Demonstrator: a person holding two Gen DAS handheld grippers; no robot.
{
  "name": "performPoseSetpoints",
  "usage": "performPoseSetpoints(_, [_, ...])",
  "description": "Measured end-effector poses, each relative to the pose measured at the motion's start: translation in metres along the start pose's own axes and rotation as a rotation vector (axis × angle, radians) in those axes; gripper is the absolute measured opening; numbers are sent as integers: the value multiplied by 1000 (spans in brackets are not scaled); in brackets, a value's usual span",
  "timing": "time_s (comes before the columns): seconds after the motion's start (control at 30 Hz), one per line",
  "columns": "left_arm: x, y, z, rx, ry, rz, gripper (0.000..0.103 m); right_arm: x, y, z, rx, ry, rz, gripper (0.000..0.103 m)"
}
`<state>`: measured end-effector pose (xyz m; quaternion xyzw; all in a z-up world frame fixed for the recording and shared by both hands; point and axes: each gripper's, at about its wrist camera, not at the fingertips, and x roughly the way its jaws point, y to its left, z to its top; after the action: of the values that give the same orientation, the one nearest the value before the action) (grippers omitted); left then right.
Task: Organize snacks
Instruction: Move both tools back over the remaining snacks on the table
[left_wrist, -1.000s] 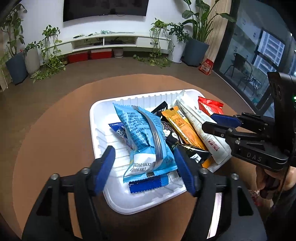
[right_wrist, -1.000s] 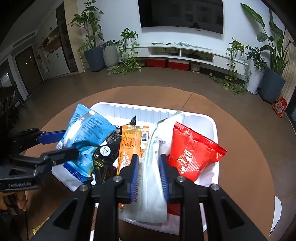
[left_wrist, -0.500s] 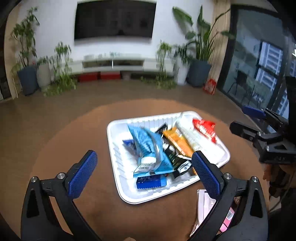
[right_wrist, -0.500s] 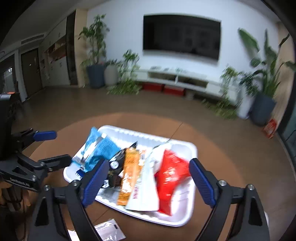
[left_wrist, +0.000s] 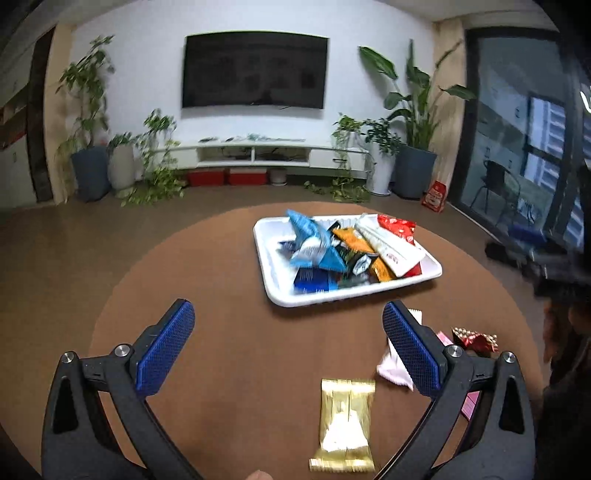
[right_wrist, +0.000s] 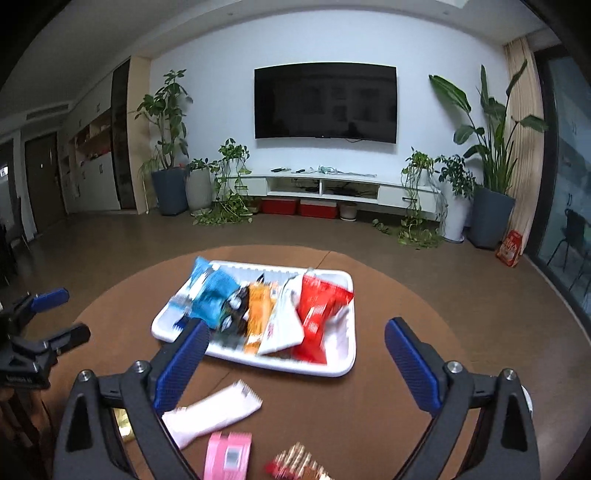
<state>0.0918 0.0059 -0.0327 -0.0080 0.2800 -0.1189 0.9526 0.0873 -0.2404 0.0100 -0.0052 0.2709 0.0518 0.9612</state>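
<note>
Both grippers hang empty above a round brown table, between pick-ups by my reading. The white ribbed plastic tray sits right of centre in the left wrist view, already heaped with packets. Loose snacks lie nearer the cameras: a gold foil packet at lower centre, a pale pink wrapper at lower left of the right wrist view, a bright pink packet and a red-and-gold foil sweet.

The left gripper stands fully spread with nothing between its blue pads. The right gripper is widening, nothing between its fingers. Both tilt downward towards the table.

The next move likely calls for lowering one gripper over a loose packet, closing on it, then carrying it to the tray.
</note>
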Motion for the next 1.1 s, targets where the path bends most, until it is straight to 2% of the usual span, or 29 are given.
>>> performPoseSetpoints(0.17, [-13, 4, -26, -43, 26, 27, 103, -12, 29, -29, -73, 45, -19, 102])
performPoseSetpoints(0.37, [-29, -7, -42, 5, -34, 64, 103, -20, 36, -50, -42, 111, -13, 102])
performPoseSetpoints(0.4, [-29, -10, -41, 9, -20, 58, 103, -22, 35, -51, -35, 111, -16, 102])
performPoseSetpoints(0.5, [-17, -12, -31, -35, 113, 19, 103, -28, 29, -55, -4, 115, -14, 102])
performPoseSetpoints(0.6, [-11, -17, -23, -52, 144, -60, 103, -28, 19, -60, 51, 151, 8, 102])
performPoseSetpoints(0.67, [1, -28, -15, 0, 188, -78, 103, -30, 15, -64, 70, 168, 29, 99])
performPoseSetpoints(0.73, [24, -45, -8, 82, 292, -78, 103, -30, 15, -68, 75, 189, 44, 95])
performPoseSetpoints(0.83, [52, -65, -1, 164, 387, -100, 103, -29, 18, -75, 72, 219, 51, 94])
performPoseSetpoints(1.0, [85, -101, 5, 294, 475, -167, 102, -25, 20, -81, 69, 253, 69, 92])
performPoseSetpoints(1.1, [106, -125, 1, 406, 521, -203, 102, -19, 18, -86, 75, 292, 67, 84])
